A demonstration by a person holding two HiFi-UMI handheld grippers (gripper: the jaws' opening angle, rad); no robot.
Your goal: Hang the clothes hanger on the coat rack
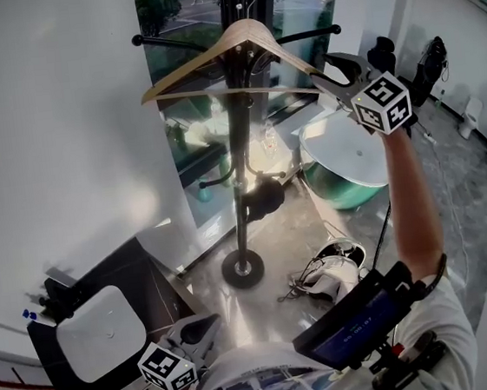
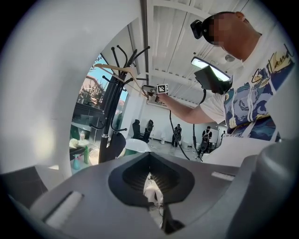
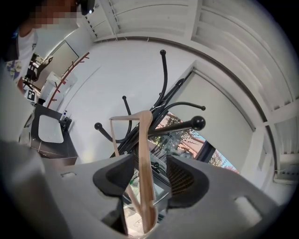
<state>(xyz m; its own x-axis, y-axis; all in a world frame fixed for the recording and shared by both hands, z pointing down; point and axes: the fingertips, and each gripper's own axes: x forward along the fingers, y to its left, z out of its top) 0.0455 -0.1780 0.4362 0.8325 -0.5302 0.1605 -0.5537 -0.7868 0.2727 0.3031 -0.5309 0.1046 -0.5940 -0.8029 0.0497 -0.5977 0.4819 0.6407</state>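
Right claw point(image 3: 150, 175) gapes wide about the hanger point(image 3: 145, 140) in its own view; head view shows it atop the coat rack point(image 1: 240, 146).

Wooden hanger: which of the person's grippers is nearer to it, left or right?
Right. The right gripper has its open jaws either side of one end of the hanger, not gripping; the left gripper is far below, near the person's waist.

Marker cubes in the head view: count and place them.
2. One cube is raised at the right beside the hanger; the other is low at the left. None seems hidden.
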